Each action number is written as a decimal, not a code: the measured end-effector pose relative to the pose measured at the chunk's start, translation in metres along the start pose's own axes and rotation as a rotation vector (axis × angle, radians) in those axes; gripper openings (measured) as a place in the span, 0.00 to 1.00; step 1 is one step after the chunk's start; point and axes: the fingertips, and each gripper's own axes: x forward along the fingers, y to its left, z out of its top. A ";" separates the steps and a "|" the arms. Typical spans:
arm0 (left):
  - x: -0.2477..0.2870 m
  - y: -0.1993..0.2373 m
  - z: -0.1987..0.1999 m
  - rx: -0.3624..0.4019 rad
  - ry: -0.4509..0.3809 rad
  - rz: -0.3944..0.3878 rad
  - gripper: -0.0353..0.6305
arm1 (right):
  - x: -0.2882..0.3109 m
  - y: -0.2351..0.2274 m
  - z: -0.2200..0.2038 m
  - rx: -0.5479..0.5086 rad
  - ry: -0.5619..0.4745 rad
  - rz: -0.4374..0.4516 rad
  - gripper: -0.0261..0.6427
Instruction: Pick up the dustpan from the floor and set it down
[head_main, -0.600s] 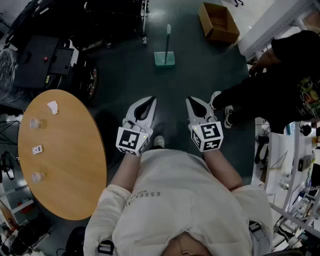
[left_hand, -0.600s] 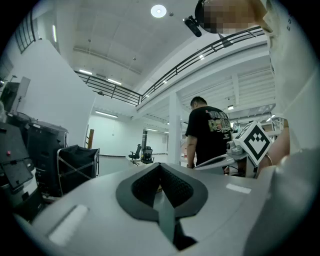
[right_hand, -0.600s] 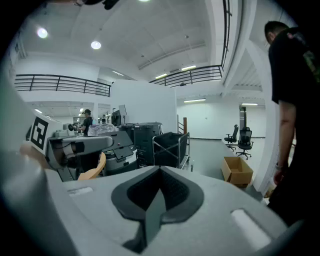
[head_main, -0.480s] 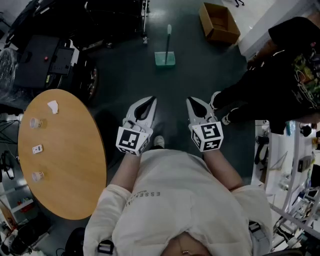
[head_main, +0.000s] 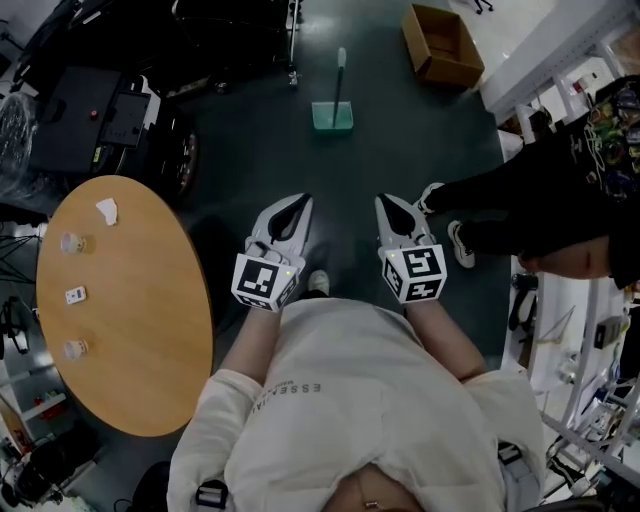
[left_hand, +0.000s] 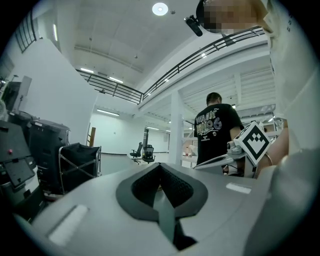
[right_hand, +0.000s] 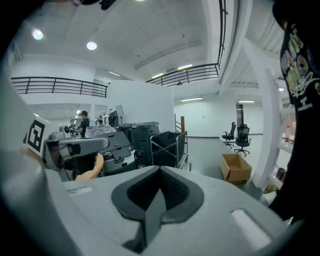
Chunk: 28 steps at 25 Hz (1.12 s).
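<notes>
Green dustpan (head_main: 331, 117), long handle, on floor

Wearer in a cream short-sleeved T-shirt (head_main: 345, 395) with grey lettering and black shoulder straps (head_main: 209, 493); white, dark-padded left gripper (head_main: 298, 203) and right gripper (head_main: 388, 203) each bear a black-and-white marker cube (head_main: 262, 280).
</notes>
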 end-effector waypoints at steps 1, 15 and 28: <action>0.000 0.003 0.000 -0.003 0.000 0.002 0.08 | 0.002 -0.001 0.000 0.007 0.000 -0.004 0.03; 0.039 0.085 -0.003 -0.039 0.010 0.036 0.08 | 0.079 -0.035 0.024 0.060 -0.007 -0.086 0.03; 0.181 0.168 -0.016 -0.019 0.077 0.083 0.08 | 0.221 -0.140 0.050 0.103 0.023 -0.056 0.03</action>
